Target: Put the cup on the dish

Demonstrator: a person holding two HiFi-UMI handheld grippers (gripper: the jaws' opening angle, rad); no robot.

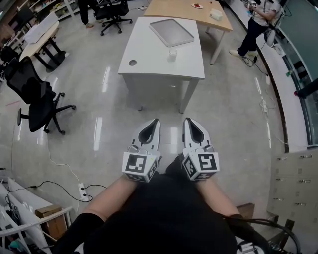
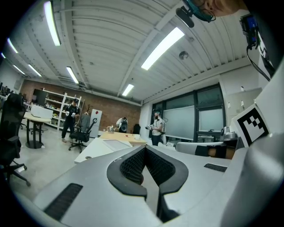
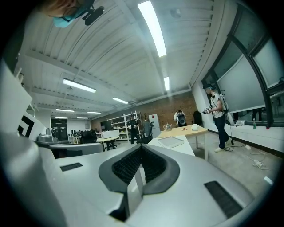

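Note:
A small pale cup (image 1: 172, 54) stands on the white table (image 1: 144, 59), just in front of a flat grey tray-like dish (image 1: 171, 32). Both grippers hang over the floor, close to my body and well short of the table. The left gripper (image 1: 155, 121) has its jaws together with nothing between them. The right gripper (image 1: 188, 120) beside it is likewise shut and empty. In the left gripper view the left gripper (image 2: 144, 148) points toward the white table (image 2: 95, 148). Beyond the right gripper (image 3: 141, 147) in the right gripper view lies the dish (image 3: 171, 142).
A wooden table (image 1: 184, 12) stands behind the white one, with a small plate (image 1: 197, 6) and a white box (image 1: 215, 14). A person (image 1: 256, 25) stands at the far right. A black office chair (image 1: 35, 96) is at left. A power strip (image 1: 82, 191) lies on the floor.

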